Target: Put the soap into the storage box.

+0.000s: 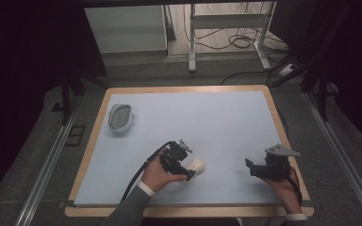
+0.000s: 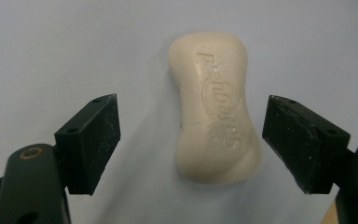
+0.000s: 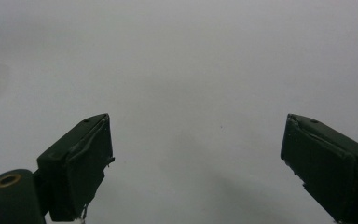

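left hand in from the desk's near edge, forearm in a grey sleeve angled up and to the right, wrapped round the left gripper. in the high view, gripper pointed right, low over the desk, nose at the soap bar. jaws spread wide, gripping nothing; in the left gripper view, soap bar lying between them with a clear gap on each side, touched by neither.

right hand in near the desk's near right corner, wrist bent, right gripper pointed left toward the soap, well apart from it. jaws wide open there too, bare desk between them in the right gripper view, nothing held.

soap bar: cream-white, waisted oval, rounded ends, lying flat on the pale blue desk surface near the near edge, about midway along it. raised lettering and an oval emblem pressed into the top face; wording too soft to read surely.

white soap dish with a slotted grey insert near the far left corner, well apart from the soap.

in the high view, part of the soap covered by the left gripper. sliver of something pale at the left edge of the right gripper view, cut off, not identifiable.
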### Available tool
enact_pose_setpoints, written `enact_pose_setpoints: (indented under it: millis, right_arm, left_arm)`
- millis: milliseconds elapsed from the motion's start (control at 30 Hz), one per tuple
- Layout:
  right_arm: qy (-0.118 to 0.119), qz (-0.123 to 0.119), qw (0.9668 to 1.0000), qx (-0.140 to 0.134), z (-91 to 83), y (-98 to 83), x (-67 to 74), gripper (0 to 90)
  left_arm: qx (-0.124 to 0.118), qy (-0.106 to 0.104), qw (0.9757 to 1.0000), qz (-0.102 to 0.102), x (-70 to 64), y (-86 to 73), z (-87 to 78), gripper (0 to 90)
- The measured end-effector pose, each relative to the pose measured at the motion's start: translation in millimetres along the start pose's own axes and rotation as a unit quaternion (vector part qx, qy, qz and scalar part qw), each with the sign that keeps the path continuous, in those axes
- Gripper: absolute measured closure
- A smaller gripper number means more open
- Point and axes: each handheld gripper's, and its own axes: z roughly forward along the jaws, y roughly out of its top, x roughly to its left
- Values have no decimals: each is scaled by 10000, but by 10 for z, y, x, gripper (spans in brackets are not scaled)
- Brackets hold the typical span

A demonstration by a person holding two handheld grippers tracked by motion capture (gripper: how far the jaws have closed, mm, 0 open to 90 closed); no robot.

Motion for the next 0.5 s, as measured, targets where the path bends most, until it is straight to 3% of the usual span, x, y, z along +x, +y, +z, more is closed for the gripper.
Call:
enact_pose_setpoints:
  millis: [500]
  right_arm:
    - [-23, -8, 10000, 26, 16, -10, -4, 88]
  left_arm:
    - [361, -119, 9993, 31, -23, 140, 198, 240]
